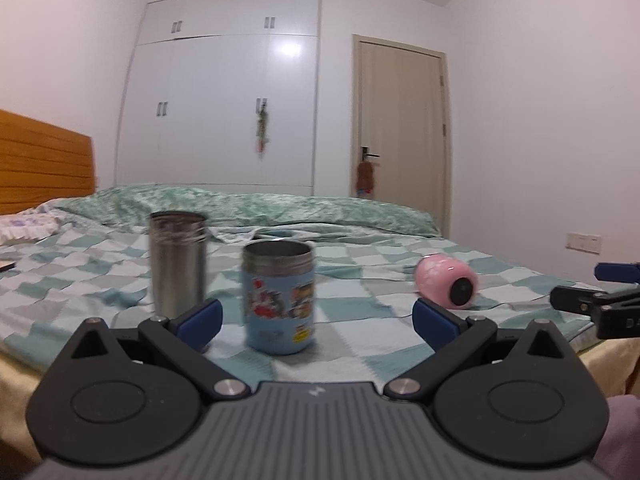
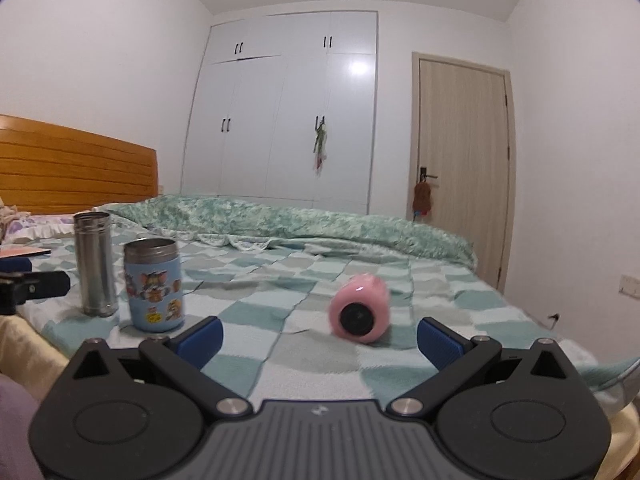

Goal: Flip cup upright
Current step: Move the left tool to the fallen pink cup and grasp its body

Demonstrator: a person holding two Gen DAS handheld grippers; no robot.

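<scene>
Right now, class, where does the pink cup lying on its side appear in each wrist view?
Left wrist view: the pink cup lies right of centre, on the bed.
Right wrist view: the pink cup lies near the centre.
Shared landmark: the blue cartoon cup stands upright to its left.

The left tongs (image 1: 318, 322) are showing matte black linkage arms ending in blue ribbed pads (image 1: 200, 318), silver round screws at the pivots, two round black discs and a grey ridged body bearing a small white mark. The right tongs (image 2: 320, 336) are wearing the same build: black arms, blue pads (image 2: 438, 340), silver screws and grey ribbed housing with a white logo.
</scene>
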